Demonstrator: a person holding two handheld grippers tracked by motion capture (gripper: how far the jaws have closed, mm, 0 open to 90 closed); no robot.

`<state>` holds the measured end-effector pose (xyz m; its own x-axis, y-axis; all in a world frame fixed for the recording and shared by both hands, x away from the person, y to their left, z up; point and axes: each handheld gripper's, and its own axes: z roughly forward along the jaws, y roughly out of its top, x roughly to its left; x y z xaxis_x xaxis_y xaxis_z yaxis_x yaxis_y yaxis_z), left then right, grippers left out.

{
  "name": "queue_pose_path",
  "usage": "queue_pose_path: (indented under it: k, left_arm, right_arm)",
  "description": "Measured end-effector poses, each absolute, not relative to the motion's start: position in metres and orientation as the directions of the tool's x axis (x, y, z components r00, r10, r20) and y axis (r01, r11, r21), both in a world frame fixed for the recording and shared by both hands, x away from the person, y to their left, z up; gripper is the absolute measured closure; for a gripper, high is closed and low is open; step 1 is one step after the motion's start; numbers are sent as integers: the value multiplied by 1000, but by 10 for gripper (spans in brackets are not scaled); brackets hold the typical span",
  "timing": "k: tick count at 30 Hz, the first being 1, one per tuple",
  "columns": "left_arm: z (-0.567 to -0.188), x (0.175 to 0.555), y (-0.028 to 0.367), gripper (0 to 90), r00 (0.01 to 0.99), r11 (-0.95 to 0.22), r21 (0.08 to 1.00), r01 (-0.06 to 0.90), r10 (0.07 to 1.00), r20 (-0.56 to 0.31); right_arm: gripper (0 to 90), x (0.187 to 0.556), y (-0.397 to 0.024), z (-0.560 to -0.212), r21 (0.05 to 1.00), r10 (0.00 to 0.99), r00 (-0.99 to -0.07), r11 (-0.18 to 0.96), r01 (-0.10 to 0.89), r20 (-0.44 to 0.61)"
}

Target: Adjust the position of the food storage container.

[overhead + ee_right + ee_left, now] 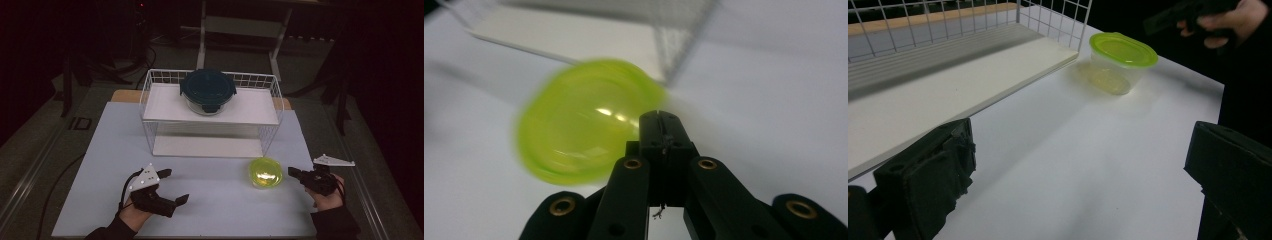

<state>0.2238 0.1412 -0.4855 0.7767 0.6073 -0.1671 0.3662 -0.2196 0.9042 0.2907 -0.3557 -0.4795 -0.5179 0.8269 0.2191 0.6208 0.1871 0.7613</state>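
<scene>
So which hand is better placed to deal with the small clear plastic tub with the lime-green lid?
Probably the right. The right gripper, jaws shut, sits just beside the small clear plastic tub with the lime-green lid and points at it. The left gripper, jaws open, rests farther away across the white table.

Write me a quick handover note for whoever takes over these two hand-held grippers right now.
Left hand-held gripper: jaws wide open, nothing between them, low over the white table at the near left.
Right hand-held gripper: jaws shut together, empty, tip pointing at the green-lidded container from its right; contact cannot be told.
Things: the green-lidded container stands on the table just in front of the wire rack. A dark-lidded glass container sits on the rack's upper shelf.
Done: nothing gripped yet.
Left: probably handling the green-lidded container; the right jaws would need to open first.
</scene>
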Motion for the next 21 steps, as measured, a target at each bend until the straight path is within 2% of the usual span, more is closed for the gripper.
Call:
queue_pose_path:
  k: [8,21]
  left_arm:
    - [-486,224,141,0,777,-224,904,364,608,-162]
    - [-485,224,142,0,776,-218,906,364,608,-166]
  right_arm:
    - [900,299,-372,-510,715,860,-446,148,684,249]
    - [900,306,-356,-523,682,827,-482,174,711,291]
